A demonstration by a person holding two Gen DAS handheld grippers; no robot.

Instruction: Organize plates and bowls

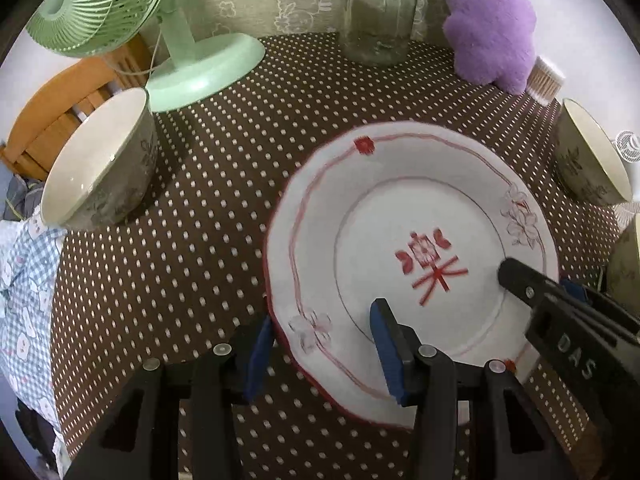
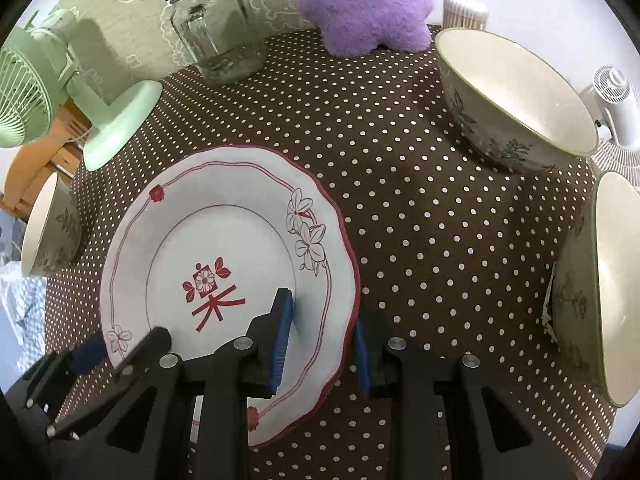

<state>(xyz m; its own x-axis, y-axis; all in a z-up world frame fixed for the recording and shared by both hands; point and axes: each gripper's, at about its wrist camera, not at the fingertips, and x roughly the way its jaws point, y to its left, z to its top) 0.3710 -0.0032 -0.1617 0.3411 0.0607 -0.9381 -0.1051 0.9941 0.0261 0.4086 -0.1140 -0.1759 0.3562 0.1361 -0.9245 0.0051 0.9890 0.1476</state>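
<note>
A white plate (image 1: 400, 216) with red trim and a red emblem lies on the polka-dot table; it also shows in the right wrist view (image 2: 224, 216). My left gripper (image 1: 324, 344) is open and straddles the plate's near left rim. My right gripper (image 2: 320, 340) is open and straddles its near right rim, one finger over the plate, one outside. A floral bowl (image 1: 100, 164) stands at the left edge, also in the right wrist view (image 2: 48, 228). Another bowl (image 2: 516, 100) stands far right, and a third (image 2: 600, 288) at the right edge.
A green fan (image 1: 192, 60), a glass jar (image 1: 380, 12), a purple plush (image 1: 492, 20) and a cotton swab tub (image 1: 546, 80) line the back of the table (image 1: 200, 220). A small white fan (image 2: 612, 92) is at the right. A checked cloth (image 1: 24, 280) hangs left.
</note>
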